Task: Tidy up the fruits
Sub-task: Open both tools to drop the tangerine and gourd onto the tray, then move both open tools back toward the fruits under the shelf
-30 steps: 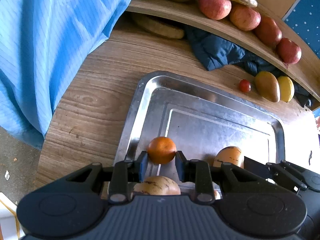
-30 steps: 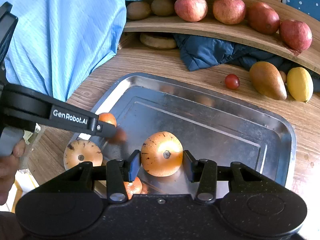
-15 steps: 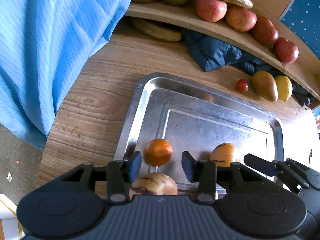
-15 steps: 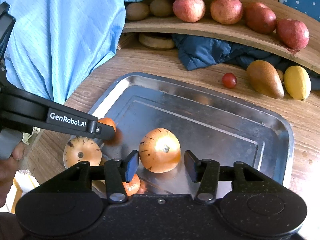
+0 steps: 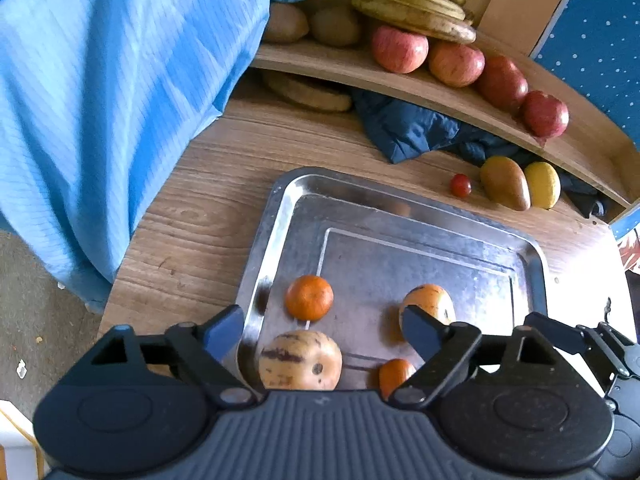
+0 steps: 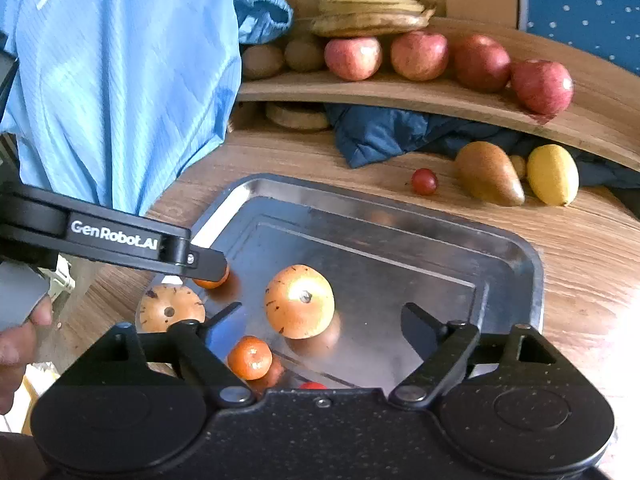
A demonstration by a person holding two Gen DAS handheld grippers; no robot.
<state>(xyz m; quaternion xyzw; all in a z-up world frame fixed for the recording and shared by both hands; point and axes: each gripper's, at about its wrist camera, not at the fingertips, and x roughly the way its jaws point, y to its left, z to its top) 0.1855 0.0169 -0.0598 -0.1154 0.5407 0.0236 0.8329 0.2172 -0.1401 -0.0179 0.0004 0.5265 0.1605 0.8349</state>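
A metal tray (image 5: 400, 208) lies on the wooden table. In it lie a small orange (image 5: 309, 297), a speckled tan fruit (image 5: 300, 360), a yellow-orange fruit (image 5: 430, 304) and another small orange (image 5: 396, 372). My left gripper (image 5: 322, 330) is open and empty, above and behind the orange. My right gripper (image 6: 320, 326) is open and empty, just behind the yellow-orange fruit (image 6: 300, 301). The tray (image 6: 520, 256), the tan fruit (image 6: 170, 308) and a small orange (image 6: 250, 358) also show in the right wrist view. The left gripper's finger (image 6: 120, 240) reaches in from the left there.
A curved wooden shelf (image 6: 400, 96) at the back holds red apples (image 6: 418, 56), bananas (image 6: 372, 12) and brown fruits. Beyond the tray lie a cherry tomato (image 6: 424, 181), a pear (image 6: 488, 174) and a lemon (image 6: 552, 174). A dark blue cloth (image 6: 384, 132) and light blue fabric (image 6: 120, 80) are nearby.
Both grippers opened and drew back. The left let go of the small orange and the right let go of the yellow-orange fruit; both fruits now rest in the tray.
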